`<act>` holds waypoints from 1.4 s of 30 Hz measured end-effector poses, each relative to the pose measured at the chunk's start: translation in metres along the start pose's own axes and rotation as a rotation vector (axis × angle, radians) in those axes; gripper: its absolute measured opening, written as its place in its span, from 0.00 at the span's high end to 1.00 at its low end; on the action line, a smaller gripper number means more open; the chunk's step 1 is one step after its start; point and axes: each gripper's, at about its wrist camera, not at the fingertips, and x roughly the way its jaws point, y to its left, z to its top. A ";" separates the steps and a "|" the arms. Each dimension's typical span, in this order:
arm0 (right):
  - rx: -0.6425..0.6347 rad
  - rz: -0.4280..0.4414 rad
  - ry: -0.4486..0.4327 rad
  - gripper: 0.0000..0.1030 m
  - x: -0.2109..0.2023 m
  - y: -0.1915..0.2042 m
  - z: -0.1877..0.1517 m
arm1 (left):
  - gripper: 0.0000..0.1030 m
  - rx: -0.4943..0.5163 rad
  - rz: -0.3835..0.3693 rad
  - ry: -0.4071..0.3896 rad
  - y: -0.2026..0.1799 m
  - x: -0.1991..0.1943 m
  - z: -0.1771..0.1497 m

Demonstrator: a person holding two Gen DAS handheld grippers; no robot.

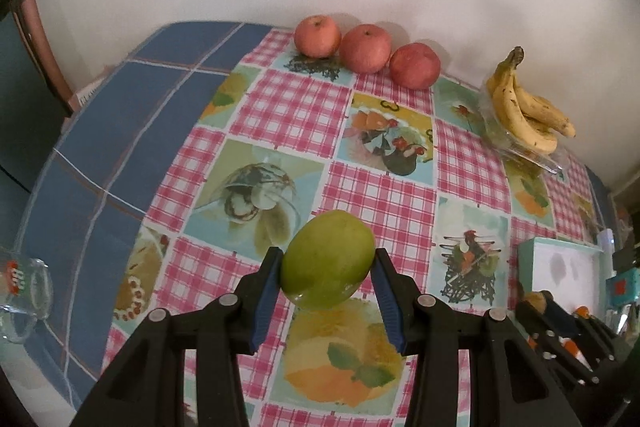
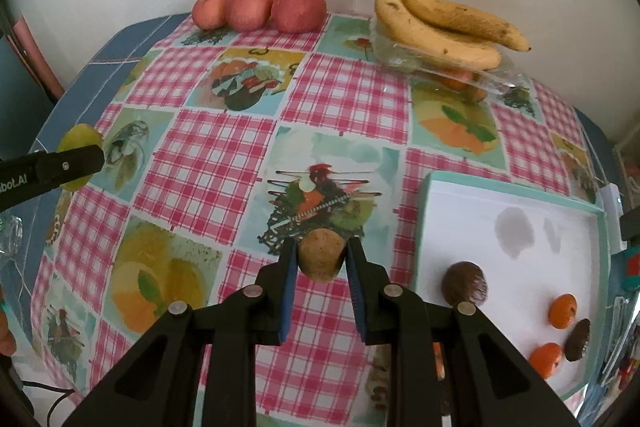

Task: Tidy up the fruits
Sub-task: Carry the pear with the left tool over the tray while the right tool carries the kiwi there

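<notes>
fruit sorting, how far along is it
Done: three apples lined up along the wall, bananas beside them. In hand: left hand-held gripper holds a green mango; right hand-held gripper holds a brown kiwi. Left: oranges and brown fruit in the tray.

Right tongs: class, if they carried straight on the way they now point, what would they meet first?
Probably the patterned tablecloth just beyond the brown fruit that the right tongs hold; no other fruit seems nearer, though depth is unclear.
</notes>
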 end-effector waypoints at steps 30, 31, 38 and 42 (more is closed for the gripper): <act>0.337 -0.036 -0.035 0.75 -0.038 -0.160 -0.032 | 0.54 0.295 -0.144 -0.032 -0.150 -0.028 -0.037; 0.357 -0.037 -0.038 0.75 -0.039 -0.168 -0.033 | 0.54 0.307 -0.142 -0.032 -0.156 -0.028 -0.039; 0.441 -0.055 -0.057 0.75 -0.045 -0.204 -0.039 | 0.54 0.403 -0.172 -0.029 -0.198 -0.021 -0.054; 0.478 -0.078 -0.064 0.75 -0.047 -0.223 -0.043 | 0.54 0.430 -0.208 -0.015 -0.216 -0.015 -0.060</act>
